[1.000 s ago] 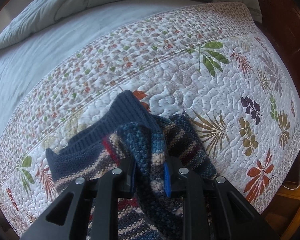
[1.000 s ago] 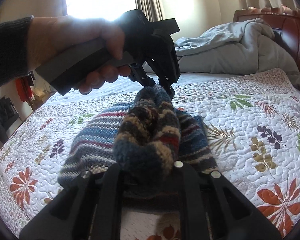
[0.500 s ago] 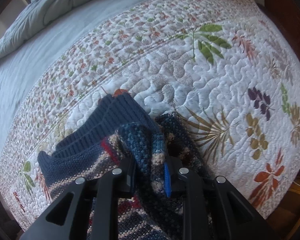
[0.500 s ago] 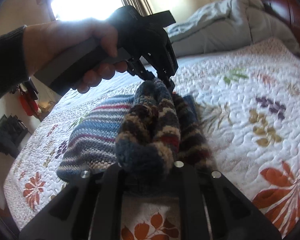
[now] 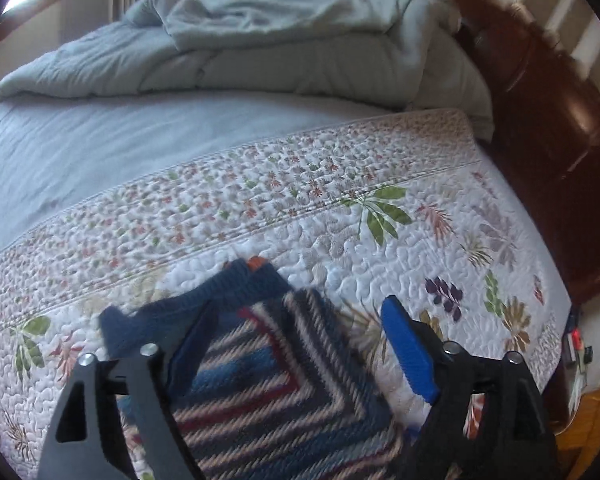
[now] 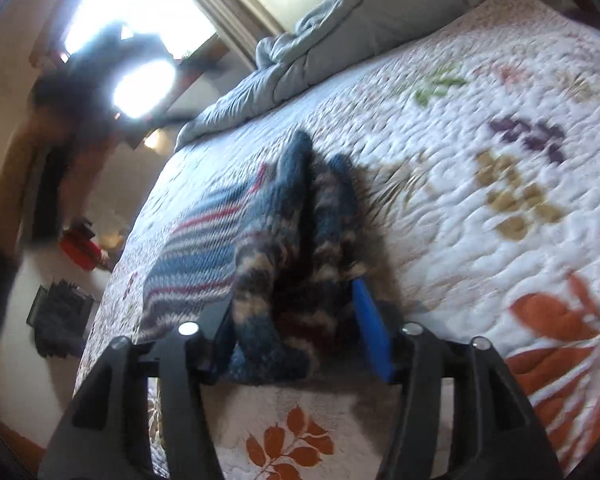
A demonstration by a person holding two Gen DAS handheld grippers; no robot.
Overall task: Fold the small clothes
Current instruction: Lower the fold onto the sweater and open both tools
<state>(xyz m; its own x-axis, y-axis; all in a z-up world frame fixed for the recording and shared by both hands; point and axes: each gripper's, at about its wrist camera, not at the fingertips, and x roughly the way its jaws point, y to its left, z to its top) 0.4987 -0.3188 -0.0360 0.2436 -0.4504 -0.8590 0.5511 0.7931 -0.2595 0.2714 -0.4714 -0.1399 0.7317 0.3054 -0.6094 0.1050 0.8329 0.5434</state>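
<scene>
A small striped knit sweater [image 5: 268,372] with a navy ribbed hem lies folded on the floral quilt [image 5: 339,208]. My left gripper [image 5: 296,320] is open and empty, its fingers wide apart above the sweater. In the right wrist view the sweater [image 6: 260,240] lies bunched between the fingers of my right gripper [image 6: 296,308], which is open with its blue pad [image 6: 371,332] clear of the knit. The left gripper shows only as a dark blur [image 6: 112,60] against the window.
A grey duvet [image 5: 260,40] is piled at the head of the bed, with a grey sheet [image 5: 100,152] below it. A dark wooden bed frame [image 5: 547,120] runs along the right. The quilt's edge drops off at the lower right.
Both grippers have opened and let go of the sweater. The left gripper has lifted away from it and the sweater now lies on the quilt.
</scene>
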